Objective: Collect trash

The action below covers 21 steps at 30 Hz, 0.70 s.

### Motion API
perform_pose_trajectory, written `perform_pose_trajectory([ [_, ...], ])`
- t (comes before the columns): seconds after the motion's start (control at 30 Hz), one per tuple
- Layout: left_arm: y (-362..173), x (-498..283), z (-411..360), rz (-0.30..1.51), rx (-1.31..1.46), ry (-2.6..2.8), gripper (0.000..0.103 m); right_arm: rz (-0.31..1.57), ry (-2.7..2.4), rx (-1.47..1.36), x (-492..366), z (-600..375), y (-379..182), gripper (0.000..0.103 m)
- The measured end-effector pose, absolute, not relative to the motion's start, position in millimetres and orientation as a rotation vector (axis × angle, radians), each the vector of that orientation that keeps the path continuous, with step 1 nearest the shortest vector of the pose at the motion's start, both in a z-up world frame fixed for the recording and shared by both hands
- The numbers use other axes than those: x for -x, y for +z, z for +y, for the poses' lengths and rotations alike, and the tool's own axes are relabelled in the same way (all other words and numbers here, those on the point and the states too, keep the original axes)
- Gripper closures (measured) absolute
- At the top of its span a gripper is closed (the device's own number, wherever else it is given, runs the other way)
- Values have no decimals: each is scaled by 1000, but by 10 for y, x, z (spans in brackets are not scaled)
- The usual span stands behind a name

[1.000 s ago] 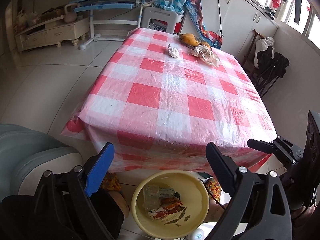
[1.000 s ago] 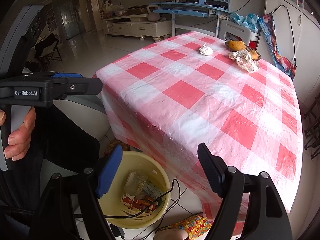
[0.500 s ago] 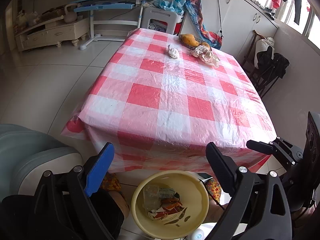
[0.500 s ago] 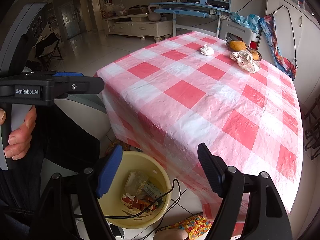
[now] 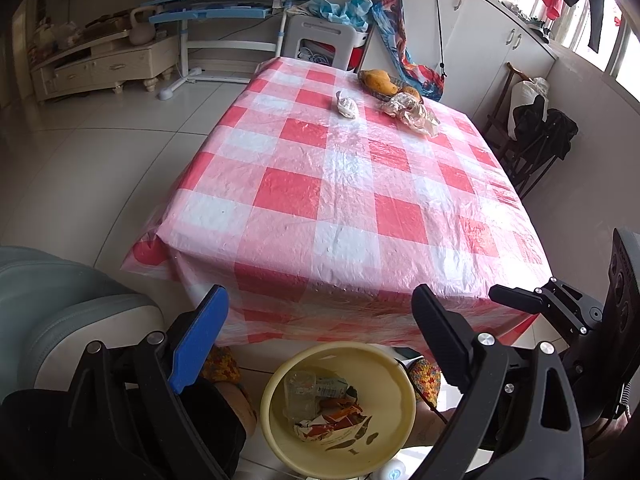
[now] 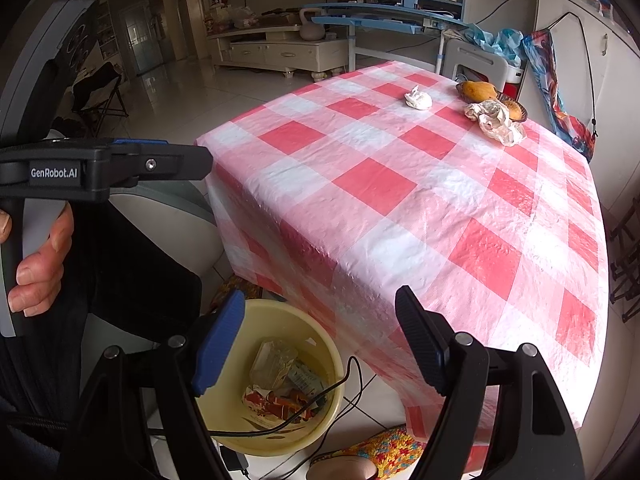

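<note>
A crumpled white tissue (image 5: 346, 105) and a crumpled plastic wrapper (image 5: 411, 110) lie at the far end of the red-and-white checked table (image 5: 340, 184); both also show in the right wrist view, the tissue (image 6: 418, 99) and the wrapper (image 6: 496, 120). A yellow bin (image 5: 394, 364) on the floor below the near table edge holds wrappers and a clear cup; it also shows in the right wrist view (image 6: 276, 312). My left gripper (image 5: 318, 322) and right gripper (image 6: 318, 316) are both open and empty, held above the bin, near the table's front edge.
A dish of orange fruit (image 5: 380, 80) sits behind the wrapper. A grey padded seat (image 5: 60, 304) is at the left. A black cable (image 6: 348, 376) runs over the bin rim. A slippered foot (image 6: 380, 450) rests on the floor. Folded chairs (image 5: 536, 140) stand right of the table.
</note>
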State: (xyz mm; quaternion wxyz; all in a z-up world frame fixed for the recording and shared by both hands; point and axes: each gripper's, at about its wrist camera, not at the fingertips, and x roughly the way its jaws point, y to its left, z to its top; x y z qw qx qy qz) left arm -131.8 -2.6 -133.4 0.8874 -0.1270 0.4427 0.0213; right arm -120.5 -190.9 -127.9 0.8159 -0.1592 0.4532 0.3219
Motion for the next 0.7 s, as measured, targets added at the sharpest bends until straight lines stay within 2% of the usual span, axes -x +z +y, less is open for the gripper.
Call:
perform_pose_trajectory([
  [0.7,-1336,1318,-33,919,265,47,13,968,688,342,1213,-1892,-1287,29],
])
